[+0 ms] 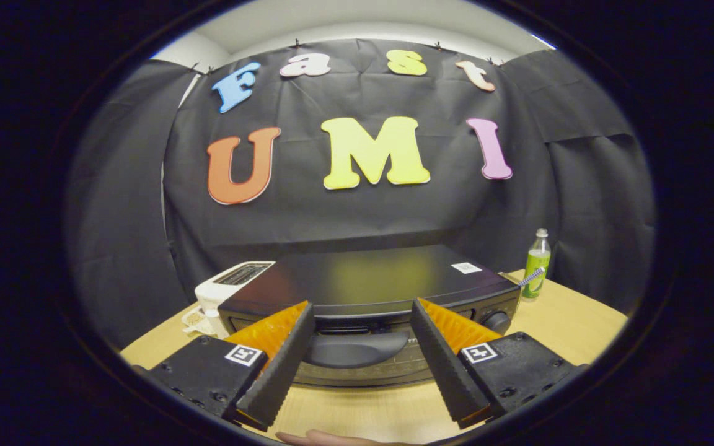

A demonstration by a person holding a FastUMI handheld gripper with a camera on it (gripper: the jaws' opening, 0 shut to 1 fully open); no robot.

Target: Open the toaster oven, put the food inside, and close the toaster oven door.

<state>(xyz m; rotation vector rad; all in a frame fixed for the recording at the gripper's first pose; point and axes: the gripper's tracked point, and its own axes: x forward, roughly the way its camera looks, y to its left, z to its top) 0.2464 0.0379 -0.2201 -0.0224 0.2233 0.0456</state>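
A black toaster oven [369, 282] sits on the wooden table [571, 322] straight ahead, its door shut. The dark curved door handle [355, 348] lies just beyond my fingertips, in line with the gap between them. My gripper [362, 313] is open, the left finger [279, 365] and right finger [440, 362] spread wide with nothing between them. The fingers do not touch the handle. The oven's knob [496, 321] shows at its right front, partly behind the right finger.
A white pop-up toaster [233, 282] stands close against the oven's left side. A green bottle [537, 265] stands at the back right of the table. A fingertip of a hand [326, 438] shows at the table's near edge below the fingers.
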